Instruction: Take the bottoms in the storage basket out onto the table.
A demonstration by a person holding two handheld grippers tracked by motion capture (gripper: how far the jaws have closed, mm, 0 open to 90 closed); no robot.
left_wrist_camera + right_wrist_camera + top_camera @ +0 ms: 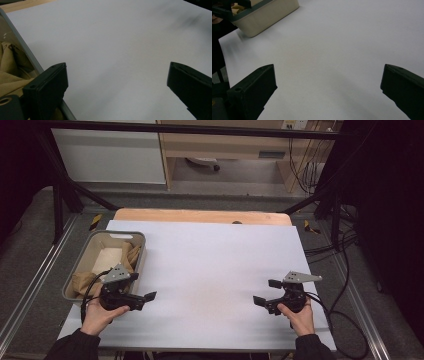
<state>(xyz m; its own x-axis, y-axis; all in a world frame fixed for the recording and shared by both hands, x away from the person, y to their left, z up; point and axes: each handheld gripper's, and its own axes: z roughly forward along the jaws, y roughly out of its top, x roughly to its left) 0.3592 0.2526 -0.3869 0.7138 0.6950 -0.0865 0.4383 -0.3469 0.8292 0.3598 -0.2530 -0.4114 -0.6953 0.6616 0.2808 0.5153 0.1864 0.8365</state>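
Observation:
My left gripper [142, 287] is held at the near left of the table, beside the near right corner of a grey-rimmed beige bin [141, 251]. Its jaws stand wide apart with nothing between them. In the left gripper view the gripper [117, 82] looks over bare white sheet [120, 42], with the bin's rim [26, 51] at the left. My right gripper [266, 292] is held at the near right, also open and empty. From the right gripper view, the gripper [328, 85] faces across the sheet toward the bin [268, 15].
The bin holds crumpled tan and white material [107, 260], seen close in the left gripper view as tan folds [10, 75]. A white sheet [215, 265] covers the wooden table [200, 215]. Black frame posts and cables [345, 245] stand around the table.

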